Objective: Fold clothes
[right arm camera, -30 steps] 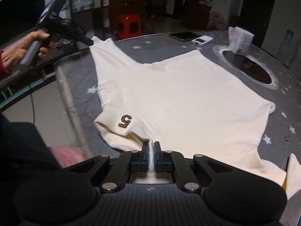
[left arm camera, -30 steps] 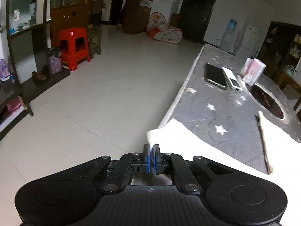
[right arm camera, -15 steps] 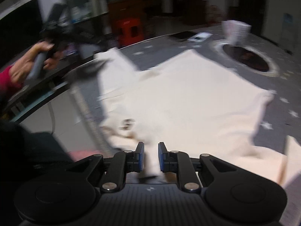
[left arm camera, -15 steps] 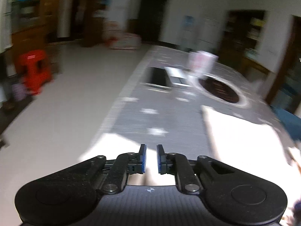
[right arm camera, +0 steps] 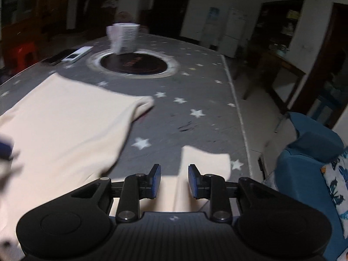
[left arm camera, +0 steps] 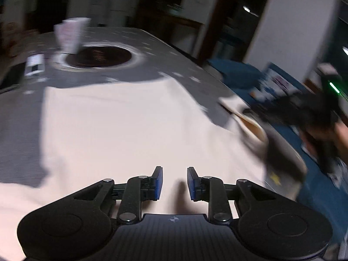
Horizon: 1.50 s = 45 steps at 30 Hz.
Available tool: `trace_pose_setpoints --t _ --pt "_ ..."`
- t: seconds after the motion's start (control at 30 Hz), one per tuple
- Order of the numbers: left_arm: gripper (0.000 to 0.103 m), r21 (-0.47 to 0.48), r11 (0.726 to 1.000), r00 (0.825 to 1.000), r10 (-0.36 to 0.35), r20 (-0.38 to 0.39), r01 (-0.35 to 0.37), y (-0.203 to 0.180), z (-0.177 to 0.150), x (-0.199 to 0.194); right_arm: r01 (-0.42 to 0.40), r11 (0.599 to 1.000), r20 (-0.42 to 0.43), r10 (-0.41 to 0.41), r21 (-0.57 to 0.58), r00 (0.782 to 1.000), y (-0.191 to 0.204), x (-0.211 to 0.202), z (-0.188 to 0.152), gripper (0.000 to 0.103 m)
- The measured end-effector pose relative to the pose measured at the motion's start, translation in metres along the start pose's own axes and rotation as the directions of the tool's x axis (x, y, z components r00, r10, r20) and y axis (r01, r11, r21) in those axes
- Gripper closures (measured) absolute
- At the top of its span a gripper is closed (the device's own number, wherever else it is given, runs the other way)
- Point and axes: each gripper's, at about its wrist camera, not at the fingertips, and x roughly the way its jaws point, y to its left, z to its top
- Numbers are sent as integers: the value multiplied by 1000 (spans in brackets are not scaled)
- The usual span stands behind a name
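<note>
Left gripper had its jaws parted, nothing between them; the cream garment lay spread flat on the grey star-patterned table directly ahead of and under it. Right gripper likewise stood apart and empty, a sleeve just ahead of its fingertips

The garment is plain cream, the tablecloth grey with white stars, the sofa blue, the stool red.
</note>
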Motion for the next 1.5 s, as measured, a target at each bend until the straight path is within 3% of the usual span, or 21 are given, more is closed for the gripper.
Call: trace_pose_setpoints --t 0.1,0.17,0.27,0.47,0.63,0.83,0.93,1.0,1.07,1.2,1.37,1.4,1.5 --pt "72 26 999 998 -47 -37 48 -15 -6 14 11 999 -19 -10 42 1000 -6 23 3 72" --pt "62 60 997 998 -51 -33 53 -23 -10 15 26 998 -33 -25 57 999 -9 36 1 72" --pt "61 99 993 997 -68 -34 71 -32 -14 14 43 997 -43 -40 72 998 -14 47 -2 75" --pt "58 115 989 995 -93 -36 96 -33 -18 13 154 987 -31 -153 42 988 -24 36 -11 95" --pt "57 114 986 993 -115 -39 119 -30 -18 14 247 963 -9 -248 107 969 -50 13 -27 96" --pt "50 119 982 989 -140 -41 144 -29 -18 13 346 912 -105 -331 220 938 -85 -1 -59 96" --pt "49 134 980 989 -142 -43 147 -31 -18 14 331 916 -91 -318 229 944 -84 -11 -60 92" --pt "48 140 979 989 -141 -44 146 -32 -18 14 252 940 -32 -252 230 967 -75 -17 -49 81" --pt "47 137 980 989 -140 -41 145 -32 -19 15 173 959 19 -182 224 983 -66 -22 -38 80" --pt "47 122 982 990 -137 -40 141 -32 -19 15 57 982 7 -59 180 998 -43 2 -20 80" --pt "46 124 982 990 -135 -36 139 -33 -20 15 61 988 -54 -53 143 997 -26 35 -14 82" --pt "46 125 982 990 -137 -35 140 -32 -20 15 73 988 -57 -65 139 996 -27 38 -15 92" --pt "46 125 981 989 -142 -34 146 -31 -20 14 144 986 -48 -140 89 989 -22 32 -17 99"
